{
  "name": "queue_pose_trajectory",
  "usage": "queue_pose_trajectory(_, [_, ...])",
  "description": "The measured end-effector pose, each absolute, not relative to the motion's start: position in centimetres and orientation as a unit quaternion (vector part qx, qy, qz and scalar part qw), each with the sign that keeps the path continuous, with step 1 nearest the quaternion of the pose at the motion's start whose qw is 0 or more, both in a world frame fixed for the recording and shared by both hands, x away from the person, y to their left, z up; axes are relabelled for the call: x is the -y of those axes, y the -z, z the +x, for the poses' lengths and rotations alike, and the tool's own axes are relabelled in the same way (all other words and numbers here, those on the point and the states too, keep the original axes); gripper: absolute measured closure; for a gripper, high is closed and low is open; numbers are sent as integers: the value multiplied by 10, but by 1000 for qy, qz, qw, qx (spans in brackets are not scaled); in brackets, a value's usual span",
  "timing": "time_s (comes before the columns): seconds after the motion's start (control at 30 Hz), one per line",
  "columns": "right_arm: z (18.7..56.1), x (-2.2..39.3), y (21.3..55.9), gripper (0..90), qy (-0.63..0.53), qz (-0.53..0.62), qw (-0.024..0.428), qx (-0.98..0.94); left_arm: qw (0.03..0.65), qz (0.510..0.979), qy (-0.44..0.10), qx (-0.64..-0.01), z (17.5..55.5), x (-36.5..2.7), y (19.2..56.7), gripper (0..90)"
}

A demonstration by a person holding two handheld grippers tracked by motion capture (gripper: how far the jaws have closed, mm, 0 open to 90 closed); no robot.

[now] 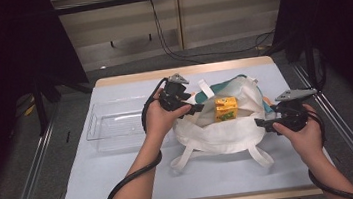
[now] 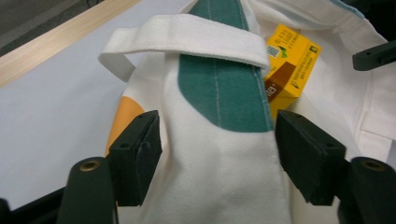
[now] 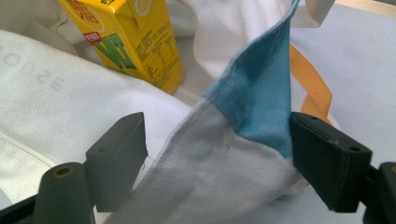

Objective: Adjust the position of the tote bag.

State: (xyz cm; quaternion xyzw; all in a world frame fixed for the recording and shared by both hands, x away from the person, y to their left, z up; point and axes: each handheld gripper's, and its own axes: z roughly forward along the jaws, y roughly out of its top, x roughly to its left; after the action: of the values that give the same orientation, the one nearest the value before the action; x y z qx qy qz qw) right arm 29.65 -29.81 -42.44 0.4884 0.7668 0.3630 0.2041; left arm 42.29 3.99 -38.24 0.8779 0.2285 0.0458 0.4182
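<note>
A white canvas tote bag (image 1: 229, 135) with teal and orange patches lies open in the middle of the table. A yellow drink carton (image 1: 226, 109) stands inside its mouth. My left gripper (image 1: 196, 108) is at the bag's left rim. In the left gripper view its jaws (image 2: 217, 149) straddle the white and teal fabric (image 2: 219, 93) without squeezing it, and the carton (image 2: 289, 65) shows beyond a handle strap (image 2: 187, 37). My right gripper (image 1: 260, 122) is at the bag's right rim. It (image 3: 217, 154) is shut on a raised white and blue fold (image 3: 252, 93), beside the carton (image 3: 130, 42).
A clear plastic bin (image 1: 117, 126) sits left of the bag on the pale blue table cover (image 1: 123, 181). The bag's handle loops (image 1: 261, 156) trail toward the front edge. Metal rails run along both sides of the table, and cables hang at the back.
</note>
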Motion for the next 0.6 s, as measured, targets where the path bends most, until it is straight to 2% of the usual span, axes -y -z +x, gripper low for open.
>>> queue_pose_trajectory(0.23, [294, 301, 427, 233, -364, 490, 205, -765, 421, 871, -50, -247, 428, -43, 385, 470])
queue_pose_trajectory(0.33, [292, 302, 429, 265, -356, 487, 209, -770, 418, 870, -57, -256, 429, -45, 384, 545])
queue_pose_trajectory(0.6, [287, 306, 433, 372, -351, 488, 217, -769, 405, 872, -56, -268, 440, -44, 389, 614])
